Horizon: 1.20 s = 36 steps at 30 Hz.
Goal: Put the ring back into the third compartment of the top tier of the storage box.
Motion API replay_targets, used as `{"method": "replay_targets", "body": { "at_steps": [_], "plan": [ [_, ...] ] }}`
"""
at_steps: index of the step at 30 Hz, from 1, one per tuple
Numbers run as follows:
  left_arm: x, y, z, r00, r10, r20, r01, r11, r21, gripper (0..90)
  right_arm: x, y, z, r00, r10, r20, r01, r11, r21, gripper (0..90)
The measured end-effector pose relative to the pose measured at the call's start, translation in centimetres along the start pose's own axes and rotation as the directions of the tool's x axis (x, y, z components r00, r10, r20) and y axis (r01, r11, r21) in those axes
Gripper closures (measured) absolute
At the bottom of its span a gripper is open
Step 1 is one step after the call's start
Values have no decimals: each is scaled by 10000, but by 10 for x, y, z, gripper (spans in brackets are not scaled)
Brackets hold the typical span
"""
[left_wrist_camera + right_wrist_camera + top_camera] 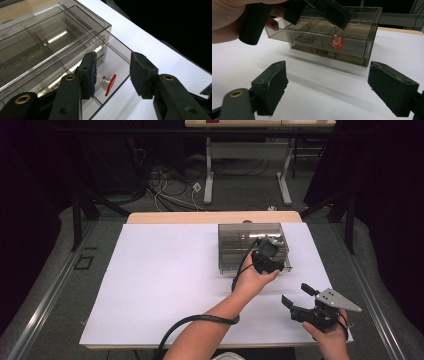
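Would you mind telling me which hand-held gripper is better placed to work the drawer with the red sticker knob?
Left, I'd judge. The left hand-held gripper hangs open right at the pulled-out drawer of the smoky plastic drawer box, near its red knob. The right hand-held gripper is open too, but over the white sheet, apart from the box.

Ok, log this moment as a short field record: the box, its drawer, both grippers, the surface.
box: clear smoky drawer box at the far right of the white table sheet
drawer: top drawer pulled out partway, with a red sticker on its front
left gripper: open, jaws either side of the drawer front knob
right gripper: open, held near the table's front right, apart from the box
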<state>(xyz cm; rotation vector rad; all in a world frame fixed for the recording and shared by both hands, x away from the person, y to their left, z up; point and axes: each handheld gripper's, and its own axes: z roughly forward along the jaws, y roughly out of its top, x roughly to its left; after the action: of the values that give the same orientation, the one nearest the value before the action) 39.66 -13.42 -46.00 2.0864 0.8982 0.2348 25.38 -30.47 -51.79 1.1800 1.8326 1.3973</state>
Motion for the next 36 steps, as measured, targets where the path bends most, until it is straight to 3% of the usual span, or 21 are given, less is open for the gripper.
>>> {"method": "replay_targets", "body": {
  "at_steps": [9, 11, 24, 30, 34, 36],
  "plan": [
    [5, 1, -5, 9999, 76, 114, -74, 9999, -142, 483, -1, -1, 1, 9999, 99, -39, -99, 10000, 13, 151],
    [6, 1, -5, 9999, 162, 22, -161, 9996, -240, 469, -2, -2, 3, 9999, 116, 25, -116, 9998, -183, 151],
    [9, -2, -13, 9979, 627, -175, -635, 9965, -542, 362, -1, -2, 3, 9999, 124, -58, -124, 9999, 22, 151],
    [12, -3, -20, 9988, 406, 270, -383, 9958, -830, 327, -1, -2, 3, 9999, 87, -53, -88, 9999, -68, 151],
    [15, -3, -27, 9988, 359, 319, -327, 9948, -963, 318, 1, -1, 2, 10000, 74, -41, -74, 9999, 74, 151],
    [15, -3, -31, 9984, 529, 202, -507, 9940, -965, 314, 0, -1, 3, 9999, -81, -70, 82, 10000, 12, 151]
  ]
}}
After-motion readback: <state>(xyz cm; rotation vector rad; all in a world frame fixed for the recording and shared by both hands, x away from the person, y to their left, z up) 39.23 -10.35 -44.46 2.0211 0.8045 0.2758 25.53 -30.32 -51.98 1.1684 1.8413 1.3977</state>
